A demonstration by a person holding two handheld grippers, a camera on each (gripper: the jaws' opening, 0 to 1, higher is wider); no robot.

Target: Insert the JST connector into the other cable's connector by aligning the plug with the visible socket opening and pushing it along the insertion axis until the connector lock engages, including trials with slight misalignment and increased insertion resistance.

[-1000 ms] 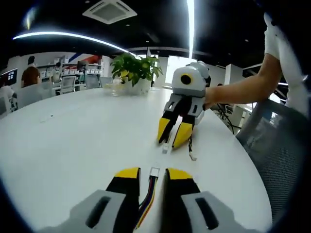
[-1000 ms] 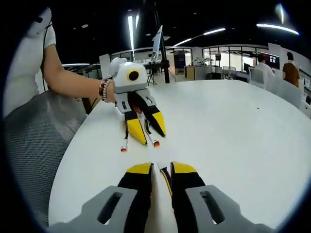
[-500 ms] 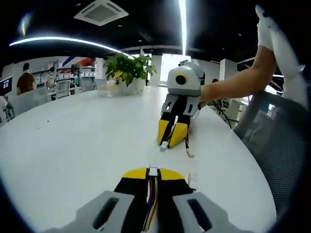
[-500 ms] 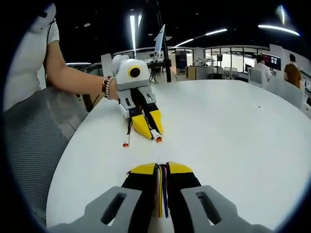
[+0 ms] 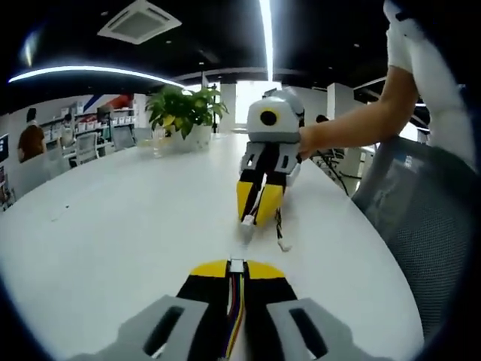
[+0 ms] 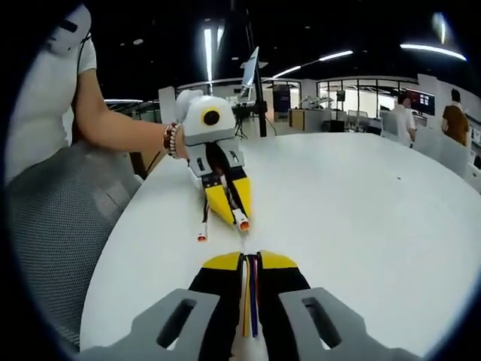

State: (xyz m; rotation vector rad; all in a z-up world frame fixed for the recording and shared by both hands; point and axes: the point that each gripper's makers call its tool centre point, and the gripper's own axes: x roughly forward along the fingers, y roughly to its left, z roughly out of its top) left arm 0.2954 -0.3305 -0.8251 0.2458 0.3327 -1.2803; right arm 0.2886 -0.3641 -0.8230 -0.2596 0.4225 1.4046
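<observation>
My smooth white round worktop (image 5: 113, 226) sits in a dim open office with ceiling strip lights and a potted plant (image 5: 180, 113). My left hand-held gripper (image 5: 237, 269) pinches a multicoloured ribbon cable, its white JST connector (image 5: 237, 265) at the yellow tips. My right hand-held gripper (image 6: 249, 259) pinches the other cable (image 6: 250, 301), facing it low over the worktop.

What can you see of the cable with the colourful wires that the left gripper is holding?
The cable is a flat bundle of thin wires, yellow, red and bluish as they look, ending in a small white connector. It lies straight along the left gripper, pinched between its shut yellow-tipped jaws, with the connector poking just past the tips. It hangs above the white table, pointing toward the right gripper facing it.
</observation>
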